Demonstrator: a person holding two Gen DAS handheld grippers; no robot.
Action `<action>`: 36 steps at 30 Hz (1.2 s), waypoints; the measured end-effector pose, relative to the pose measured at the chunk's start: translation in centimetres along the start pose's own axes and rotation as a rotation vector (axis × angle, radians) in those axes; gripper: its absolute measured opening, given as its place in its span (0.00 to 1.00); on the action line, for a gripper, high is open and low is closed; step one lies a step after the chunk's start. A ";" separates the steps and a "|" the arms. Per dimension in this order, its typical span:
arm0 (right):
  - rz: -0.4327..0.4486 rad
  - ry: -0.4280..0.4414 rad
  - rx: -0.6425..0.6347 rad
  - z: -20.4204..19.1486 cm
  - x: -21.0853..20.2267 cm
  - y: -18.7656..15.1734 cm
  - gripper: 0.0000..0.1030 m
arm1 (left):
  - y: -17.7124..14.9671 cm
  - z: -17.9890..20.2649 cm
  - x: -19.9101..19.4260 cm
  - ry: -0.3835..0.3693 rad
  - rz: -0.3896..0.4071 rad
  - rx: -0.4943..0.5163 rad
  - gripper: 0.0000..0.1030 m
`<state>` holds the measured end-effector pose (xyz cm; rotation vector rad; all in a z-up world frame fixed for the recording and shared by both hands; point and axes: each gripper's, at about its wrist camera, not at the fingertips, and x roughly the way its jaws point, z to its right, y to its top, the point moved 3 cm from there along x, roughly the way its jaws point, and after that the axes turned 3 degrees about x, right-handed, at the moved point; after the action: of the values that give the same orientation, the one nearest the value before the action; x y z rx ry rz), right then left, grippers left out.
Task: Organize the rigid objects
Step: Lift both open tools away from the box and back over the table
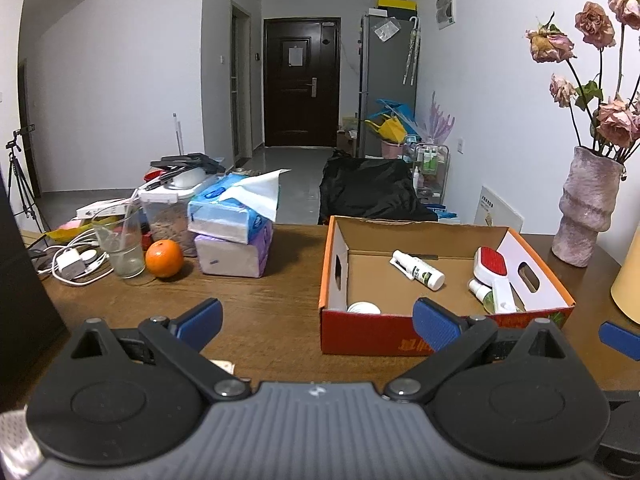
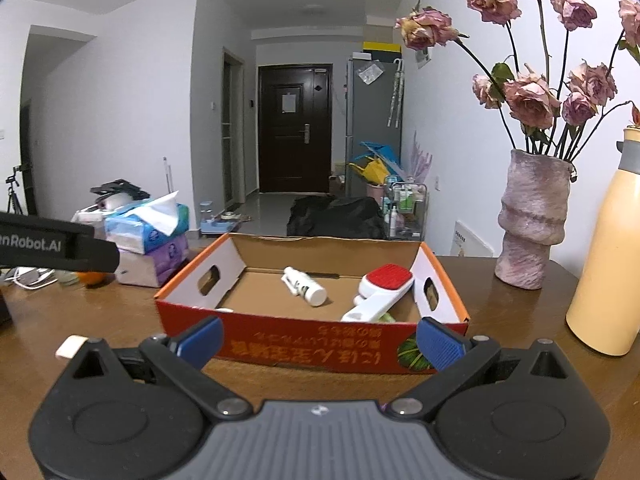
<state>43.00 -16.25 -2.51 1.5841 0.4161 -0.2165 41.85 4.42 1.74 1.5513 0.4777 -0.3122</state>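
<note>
An open cardboard box [image 1: 400, 340] [image 2: 308, 344] with a red front stands on the wooden table. Inside it lie a white spray bottle [image 1: 418, 270] [image 2: 304, 286], a white brush with a red pad [image 1: 494, 272] [image 2: 380, 292], a small green bottle [image 1: 482, 292] and a white round lid [image 1: 363, 308]. My left gripper [image 1: 318, 322] is open and empty, low over the table at the box's front left corner. My right gripper [image 2: 320, 342] is open and empty, just before the box's front wall. A blue pad [image 1: 618, 338] of the right gripper shows at the left view's edge.
An orange [image 1: 164, 258], a glass [image 1: 119, 244], tissue packs [image 1: 232, 232], a lidded container and white chargers crowd the table's left. A pink vase [image 2: 532, 220] of dried roses and a tall yellow bottle [image 2: 604, 264] stand right of the box. A black bag rests behind the table.
</note>
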 end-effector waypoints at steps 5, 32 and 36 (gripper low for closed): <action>0.003 0.022 -0.006 -0.6 -1.6 -0.6 1.00 | -0.9 -0.4 -1.9 0.006 0.002 0.003 1.00; -0.029 0.128 -0.068 -5.6 -7.2 -4.6 1.00 | -7.6 -7.2 -8.9 0.113 -0.047 -0.063 1.00; -0.040 0.138 -0.071 -6.0 -7.4 -5.2 1.00 | -8.6 -8.0 -9.1 0.130 -0.066 -0.072 1.00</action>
<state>33.50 -11.19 -4.05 1.5263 0.5577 -0.1219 29.03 11.38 -1.13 1.4933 0.6365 -0.2433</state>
